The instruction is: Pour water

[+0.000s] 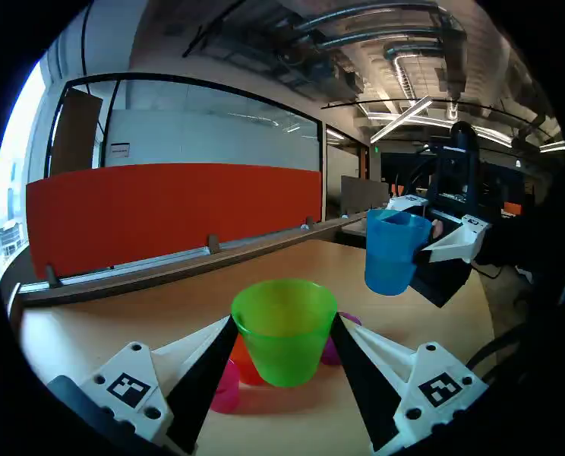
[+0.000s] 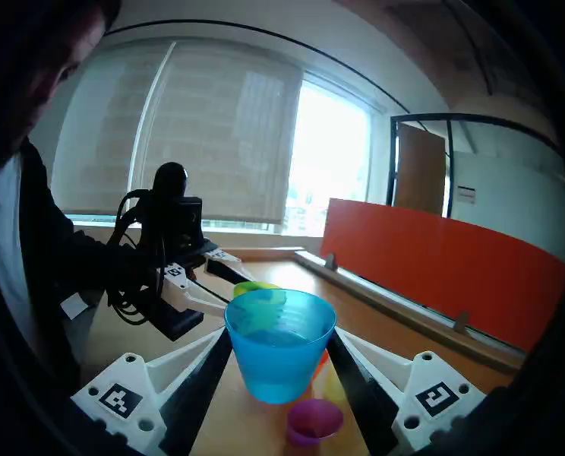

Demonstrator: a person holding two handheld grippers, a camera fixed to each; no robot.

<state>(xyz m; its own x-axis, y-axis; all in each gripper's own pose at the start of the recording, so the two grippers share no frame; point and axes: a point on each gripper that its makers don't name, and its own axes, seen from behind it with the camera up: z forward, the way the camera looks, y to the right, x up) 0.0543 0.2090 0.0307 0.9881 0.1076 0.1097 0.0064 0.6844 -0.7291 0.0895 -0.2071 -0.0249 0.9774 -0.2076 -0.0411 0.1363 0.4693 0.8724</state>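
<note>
**Left gripper view:** we see the left claw (image 1: 282,323) clenched on the green cup (image 1: 284,346), one finger pressing each side. The cup is upright, just below centre. We can't tell whether its base rests on the bench (image 1: 115,323) or hangs just above it. Low behind it, three small cups stand on the bench. A pink cup (image 1: 225,389) is at 7 o'clock of the green one, w/ an orange cup (image 1: 244,366) tucked just beside it. A purple cup (image 1: 333,351) peeks out at 3 o'clock. Up at 2 o'clock the blue cup (image 1: 391,254) hangs in the air, approx upright, gripped from its far side by the right claw (image 1: 423,262). At 10 o'clock an orange partition (image 1: 168,216) runs along the bench's far edge, w/ a glass wall above.

**Right gripper view:** the right claw (image 2: 280,333) grasps the blue cup (image 2: 279,368) at centre, both fingers tight on its sides. Water (image 2: 291,339) shows inside, well below the rim. At 11 o'clock, just behind, the green cup (image 2: 256,289) sits btwn the fingers of the left claw (image 2: 233,287). A person in a dark sleeve (image 2: 55,251) is at 9 o'clock. At 6 o'clock the purple cup (image 2: 313,422) stands on the bench (image 2: 237,425), lower than the blue one. The orange partition (image 2: 449,273) is at 3 o'clock, and a bright window w/ blinds (image 2: 206,137) is at 12.
</note>
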